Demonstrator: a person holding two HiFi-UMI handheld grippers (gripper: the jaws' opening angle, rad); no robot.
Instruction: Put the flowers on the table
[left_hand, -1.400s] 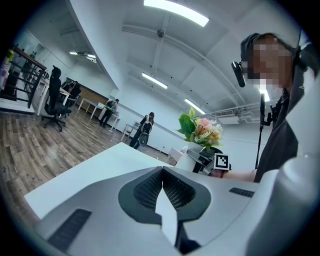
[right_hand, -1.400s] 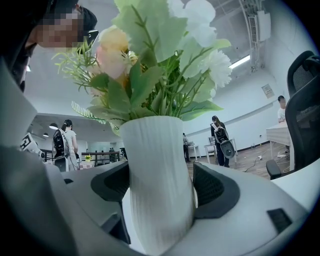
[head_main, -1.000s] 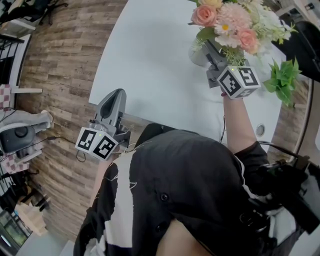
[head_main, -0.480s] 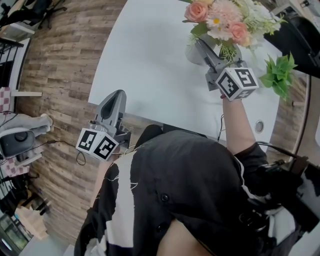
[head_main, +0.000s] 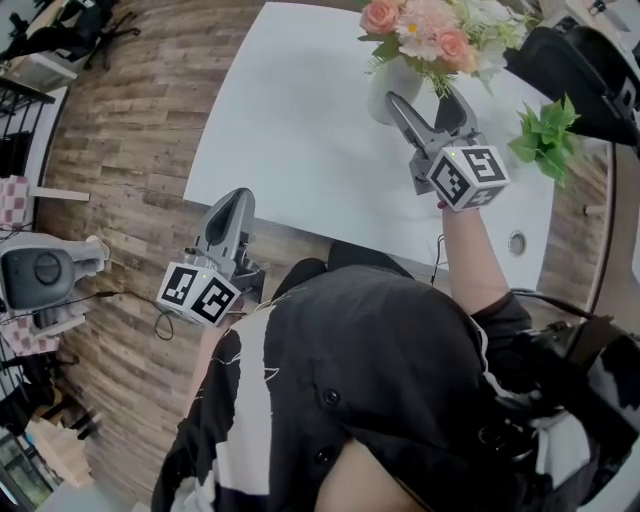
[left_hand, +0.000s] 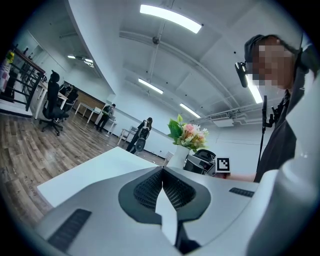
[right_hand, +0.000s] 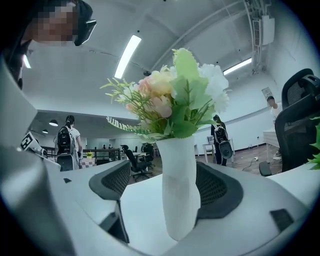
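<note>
Flowers (right_hand: 172, 100) sit in a white vase (right_hand: 179, 192), upright on the white table (head_main: 290, 120), at its far side in the head view. The vase stands right between the jaws of your right gripper (head_main: 425, 102). The jaws are spread wide, not clamped. There is a clear gap on the vase's left side. On its right side the pad (right_hand: 217, 187) sits very close behind it, and contact is hard to call from this angle.

- **Bouquet:** pink and peach rose-type blooms, a white puffy bloom, broad green leaves and thin fern-like sprigs.
- **Vase:** matte white, smooth, slim neck, slightly wider body tapering toward the base.
- **Gripper pads:** dark, with a fine ribbed or mesh texture, set in smooth grey curved fingers.

Your left gripper (head_main: 231, 199) is well apart from the vase. It is held low near your body, out past the table's near edge and over the wood-plank floor (head_main: 120, 150). Its jaws are pressed together with nothing between them.

The tabletop is plain, smooth and white. A small leafy green plant (head_main: 545, 140) is at the table's right side, with a black office chair (head_main: 580, 65) just beyond it.
</note>
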